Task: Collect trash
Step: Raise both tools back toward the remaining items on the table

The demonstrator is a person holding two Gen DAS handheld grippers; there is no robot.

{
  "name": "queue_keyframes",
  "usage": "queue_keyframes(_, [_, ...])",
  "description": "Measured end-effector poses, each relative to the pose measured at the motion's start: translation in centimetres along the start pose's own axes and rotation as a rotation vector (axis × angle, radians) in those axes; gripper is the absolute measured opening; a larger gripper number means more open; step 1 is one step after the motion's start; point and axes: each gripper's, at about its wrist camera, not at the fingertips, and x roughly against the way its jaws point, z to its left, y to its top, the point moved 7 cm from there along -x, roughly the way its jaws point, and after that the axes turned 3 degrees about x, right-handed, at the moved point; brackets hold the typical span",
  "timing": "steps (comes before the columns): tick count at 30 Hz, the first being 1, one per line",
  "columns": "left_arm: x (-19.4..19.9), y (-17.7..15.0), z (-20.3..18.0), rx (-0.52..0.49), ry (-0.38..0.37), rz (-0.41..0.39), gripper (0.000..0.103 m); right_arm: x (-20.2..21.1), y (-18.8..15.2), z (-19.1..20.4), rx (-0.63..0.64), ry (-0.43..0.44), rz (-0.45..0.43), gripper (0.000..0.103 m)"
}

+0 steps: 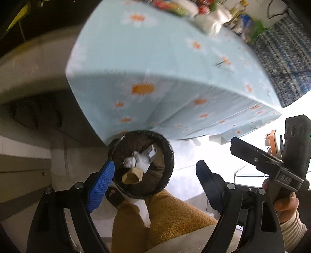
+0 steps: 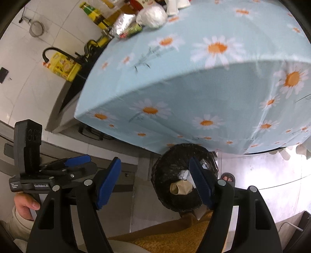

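Note:
A round trash bin [image 1: 167, 155] lined with a black bag stands on the floor below the table's front corner. It holds a crumpled brown paper cup [image 1: 132, 176] and white crumpled paper [image 1: 140, 161]. My left gripper [image 1: 155, 175] is open and empty above the bin. My right gripper [image 2: 155, 181] is open and empty, its right finger over the bin [image 2: 167, 175]; the brown cup [image 2: 180, 187] shows beside it. More trash lies at the table's far edge: a white wad [image 2: 152, 15], a foil wrapper [image 2: 123, 22], and in the left view a white wad [image 1: 210, 21].
The table carries a light blue daisy cloth [image 2: 194, 77]. Bottles [image 2: 95, 14] stand at its far left. A yellow box [image 2: 63, 66] sits on a dark counter. My orange-trousered legs [image 1: 165, 218] and a sandalled foot [image 2: 228, 178] are beside the bin. A patterned rug [image 1: 281, 54] lies at right.

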Motion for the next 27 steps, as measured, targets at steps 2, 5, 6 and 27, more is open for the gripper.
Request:
queue_keyframes(2, [1.3,0.6,-0.2,-0.015,0.0,-0.028,0.083,1.0,0.4,0.6,0.004,0.001,-0.029,0.073])
queue_keyframes(5, [2.9,1.2,-0.5,-0.031,-0.008,-0.071,0.083,2.5,1.0,1.7,0.026,0.0,-0.074,0.077])
queue_keyframes(6, [3.4,1.4,-0.6,-0.035,-0.012,-0.083,0.083,3.0,1.3,2.1,0.034,-0.007,-0.091,0.077])
queue_keyframes(27, [11.4,4.5,-3.3,-0.117,-0.113,-0.278,0.083,11.8,4.8,4.0,-0.001,-0.14,-0.349,0.086])
